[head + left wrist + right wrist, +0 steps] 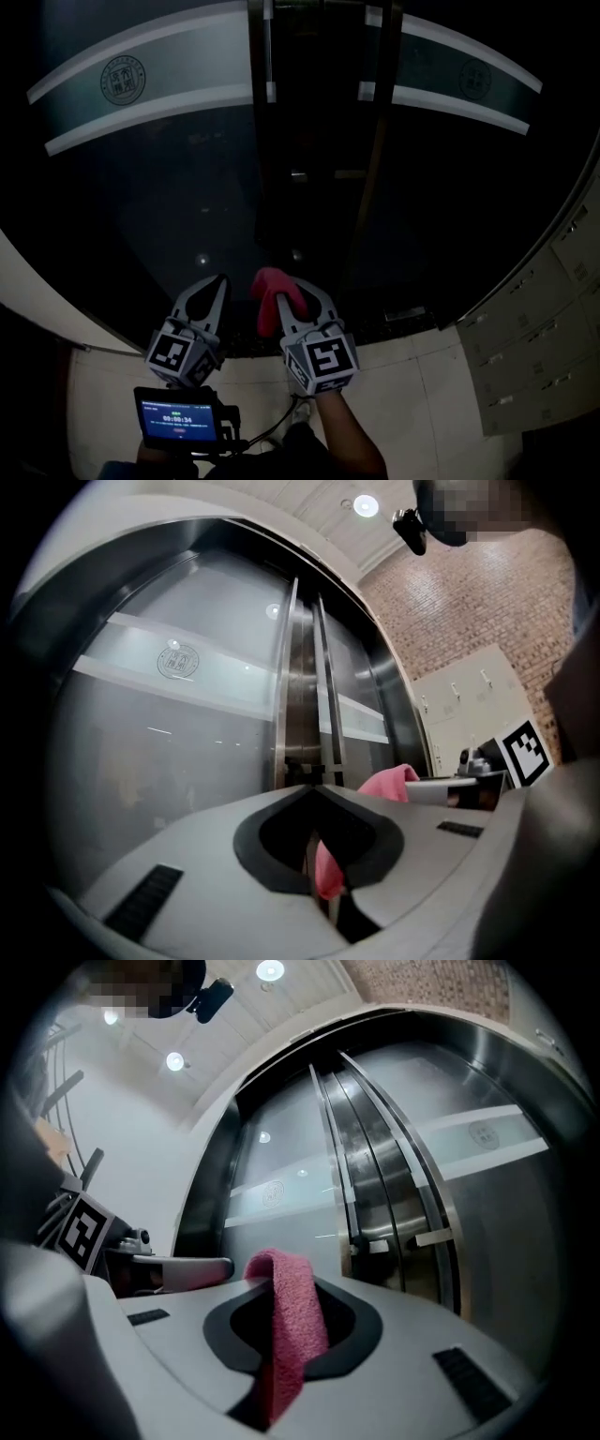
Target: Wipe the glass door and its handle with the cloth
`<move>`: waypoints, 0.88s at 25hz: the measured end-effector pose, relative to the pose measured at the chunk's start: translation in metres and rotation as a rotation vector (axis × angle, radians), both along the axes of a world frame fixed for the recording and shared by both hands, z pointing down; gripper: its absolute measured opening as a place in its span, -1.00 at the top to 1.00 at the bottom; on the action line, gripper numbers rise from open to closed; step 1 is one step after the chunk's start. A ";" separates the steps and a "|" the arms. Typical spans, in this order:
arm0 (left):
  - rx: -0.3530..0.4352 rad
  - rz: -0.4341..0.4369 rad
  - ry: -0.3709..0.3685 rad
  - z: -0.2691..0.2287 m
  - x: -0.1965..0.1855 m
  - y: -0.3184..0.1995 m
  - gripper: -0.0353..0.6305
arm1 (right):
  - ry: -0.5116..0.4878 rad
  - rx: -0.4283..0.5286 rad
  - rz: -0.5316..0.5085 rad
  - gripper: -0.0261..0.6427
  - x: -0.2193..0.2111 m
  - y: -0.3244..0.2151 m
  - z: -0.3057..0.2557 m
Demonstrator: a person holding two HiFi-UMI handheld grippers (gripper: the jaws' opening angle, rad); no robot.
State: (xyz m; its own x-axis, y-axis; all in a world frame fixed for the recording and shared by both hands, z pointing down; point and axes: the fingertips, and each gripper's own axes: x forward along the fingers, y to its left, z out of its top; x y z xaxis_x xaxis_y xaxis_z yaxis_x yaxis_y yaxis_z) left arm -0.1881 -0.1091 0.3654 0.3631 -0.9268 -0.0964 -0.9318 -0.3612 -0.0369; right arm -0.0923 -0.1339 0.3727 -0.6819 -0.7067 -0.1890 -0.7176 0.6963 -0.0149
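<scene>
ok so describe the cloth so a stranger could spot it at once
Find the dark glass door, then look low in front of it. The pink cloth hangs pinched in the right gripper, the only brightly coloured, soft thing there.

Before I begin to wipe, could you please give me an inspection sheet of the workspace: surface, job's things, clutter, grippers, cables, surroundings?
Surface: pale tiled floor in front of the door.
Job's things: glass door, shut, with a frosted band and a round emblem; upright metal handle at its middle edge; pink cloth, not touching the glass.
Clutter: nothing seen.
Grippers: right gripper is shut on the cloth, which drapes over its tip; left gripper has its tips together, with a pink strip in the hollow between them.
Cables: one thin cable beside the small screen.
Surroundings: lockers on the right, brick wall, ceiling lights.
</scene>
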 end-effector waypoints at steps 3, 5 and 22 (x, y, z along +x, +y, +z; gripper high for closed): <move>0.022 0.043 -0.023 0.002 0.014 0.024 0.86 | 0.021 0.031 0.039 0.82 0.011 0.026 -0.004; 0.022 0.063 -0.013 0.006 0.023 0.041 0.86 | 0.041 0.033 0.046 0.82 0.014 0.045 -0.002; 0.022 0.064 -0.033 0.004 0.089 0.078 0.86 | 0.044 0.084 -0.043 0.82 0.049 0.091 -0.014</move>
